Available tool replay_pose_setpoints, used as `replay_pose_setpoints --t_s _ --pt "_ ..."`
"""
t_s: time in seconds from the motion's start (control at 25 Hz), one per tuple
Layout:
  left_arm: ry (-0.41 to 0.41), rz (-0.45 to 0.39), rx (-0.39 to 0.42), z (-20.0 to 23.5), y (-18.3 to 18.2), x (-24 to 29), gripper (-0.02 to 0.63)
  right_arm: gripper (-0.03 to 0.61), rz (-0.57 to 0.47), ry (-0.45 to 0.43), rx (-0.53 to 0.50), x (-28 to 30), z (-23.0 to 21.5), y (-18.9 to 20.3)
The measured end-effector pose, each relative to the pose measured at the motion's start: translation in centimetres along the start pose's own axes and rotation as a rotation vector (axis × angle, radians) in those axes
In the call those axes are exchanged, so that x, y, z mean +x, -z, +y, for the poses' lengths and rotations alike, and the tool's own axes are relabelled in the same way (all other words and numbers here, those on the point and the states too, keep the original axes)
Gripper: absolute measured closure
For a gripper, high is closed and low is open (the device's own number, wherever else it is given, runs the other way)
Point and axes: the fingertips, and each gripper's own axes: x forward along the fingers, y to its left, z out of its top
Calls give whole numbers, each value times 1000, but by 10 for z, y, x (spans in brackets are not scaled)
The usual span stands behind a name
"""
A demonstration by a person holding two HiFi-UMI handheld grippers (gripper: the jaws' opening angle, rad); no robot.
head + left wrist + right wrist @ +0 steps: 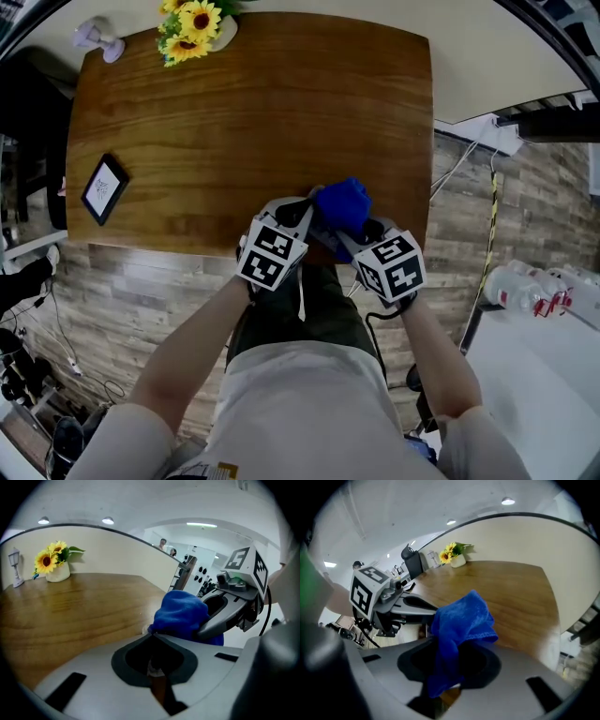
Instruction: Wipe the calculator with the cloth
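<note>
Gripping the blue cloth, the right tongs are clamped hard on it. The fabric runs down through the closed jaws, and a bunched fold billows out above the tips. Over to the left tongs: jaws pressed together, tips meeting right at the lower edge of that same bundle. Whether they have nipped any fabric, I cannot tell.

From the head view, both tools sit side by side at the near edge of the wooden bench. Their marker cubes face up and their noses angle in towards each other, with the cloth bunched between and just ahead of them over the bench's near edge. The person's forearms reach in from below, one to each tool.

And the calculator? It lies flat by the bench's left edge, a dark slab with a pale face turned a little askew. It is well apart from the cloth and from both tongs, and nothing is touching it.

Up at the far edge stands a bunch of sunflowers in a white vase. A small pale lamp-post ornament sits in the far left corner beside it. The wide middle of the wood between those and the tools is bare grain.
</note>
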Motion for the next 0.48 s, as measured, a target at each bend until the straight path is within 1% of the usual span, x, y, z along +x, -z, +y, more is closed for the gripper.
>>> replay_pose_setpoints --t_s 0.12,0.2,0.32,0.36,0.4,0.48 --pt "7 2 3 0 0 0 609 445 36 11 8 -13 -7 20" --pt "13 0 3 -1 0 1 609 448 50 21 -6 -23 -12 29" --pt "18 1 -3 -1 0 2 609 449 109 93 -60 -39 -29 39" --pt "17 4 -8 -2 0 1 609 449 114 110 -64 -44 -33 38" --pt "16 6 -12 -2 0 1 609 450 102 116 -53 -48 -35 34" --pt "14 6 -13 -2 0 2 609 451 33 95 -12 -53 -30 17"
